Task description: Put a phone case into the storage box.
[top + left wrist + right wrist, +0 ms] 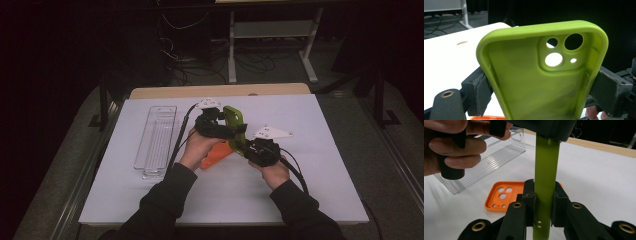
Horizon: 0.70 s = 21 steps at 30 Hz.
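Note:
A lime-green phone case [234, 120] is held up above the white table between both grippers. My left gripper [541, 90] spans its width, a pad pressed on each long side, and I look into the case's hollow inside [524, 82] with its camera holes. My right gripper [544, 200] is shut on the case's thin lower end, seen edge-on [546, 170]. In the high view the left gripper [220, 125] is at the case's upper part and the right gripper [245, 145] is lower right. An orange phone case [504, 195] lies flat on the table beneath.
A clear ribbed plastic tray [156, 140] lies at the left of the white table [300, 190]. The orange case [215, 156] is partly hidden under the left hand. Beyond the table's far wooden edge are cables and a desk frame in the dark.

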Tool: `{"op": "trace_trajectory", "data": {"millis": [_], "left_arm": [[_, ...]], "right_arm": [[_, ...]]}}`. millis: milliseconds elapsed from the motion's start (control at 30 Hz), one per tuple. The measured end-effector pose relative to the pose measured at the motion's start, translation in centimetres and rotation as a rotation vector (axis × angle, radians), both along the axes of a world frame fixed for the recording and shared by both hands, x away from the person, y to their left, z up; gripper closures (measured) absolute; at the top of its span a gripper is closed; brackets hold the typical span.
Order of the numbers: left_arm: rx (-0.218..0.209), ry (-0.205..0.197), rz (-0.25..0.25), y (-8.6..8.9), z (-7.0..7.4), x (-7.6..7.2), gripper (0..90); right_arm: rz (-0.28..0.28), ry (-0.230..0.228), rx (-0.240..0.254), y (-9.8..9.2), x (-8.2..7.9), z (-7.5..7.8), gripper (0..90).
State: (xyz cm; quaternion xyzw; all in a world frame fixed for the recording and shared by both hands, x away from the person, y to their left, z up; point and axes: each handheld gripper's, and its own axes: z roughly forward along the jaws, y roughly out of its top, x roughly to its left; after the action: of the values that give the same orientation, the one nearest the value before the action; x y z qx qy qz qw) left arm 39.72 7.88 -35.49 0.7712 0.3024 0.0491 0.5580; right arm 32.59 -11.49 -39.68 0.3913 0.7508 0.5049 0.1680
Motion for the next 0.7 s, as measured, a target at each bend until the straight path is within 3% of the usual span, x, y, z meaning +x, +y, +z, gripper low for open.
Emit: {"op": "trace_trajectory", "data": {"millis": [133, 367, 467, 567, 700], "left_arm": [[0.001, -0.006, 0.005, 0.0, 0.0, 0.0, 14.6], [0.021, -0.018, 0.025, 0.5, 0.3, 0.2, 14.7], [0.046, -0.027, 0.026, 1.0, 0.6, 0.5, 14.7], [0.036, -0.03, 0.037, 1.3, 0.9, 0.8, 14.7], [0.058, -0.03, 0.046, 1.4, 1.1, 1.2, 14.7]], "right_arm": [[0.008, 0.008, -0.012, -0.1, 0.0, 0.1, 71.7], [0.025, 0.02, -0.072, -0.7, -0.1, 0.2, 38.6], [0.04, 0.035, -0.095, -1.3, 0.0, 0.2, 29.8], [0.045, 0.054, -0.113, -1.9, -0.1, 0.2, 22.1], [0.046, 0.072, -0.115, -3.0, -0.4, 0.2, 12.3]]}}
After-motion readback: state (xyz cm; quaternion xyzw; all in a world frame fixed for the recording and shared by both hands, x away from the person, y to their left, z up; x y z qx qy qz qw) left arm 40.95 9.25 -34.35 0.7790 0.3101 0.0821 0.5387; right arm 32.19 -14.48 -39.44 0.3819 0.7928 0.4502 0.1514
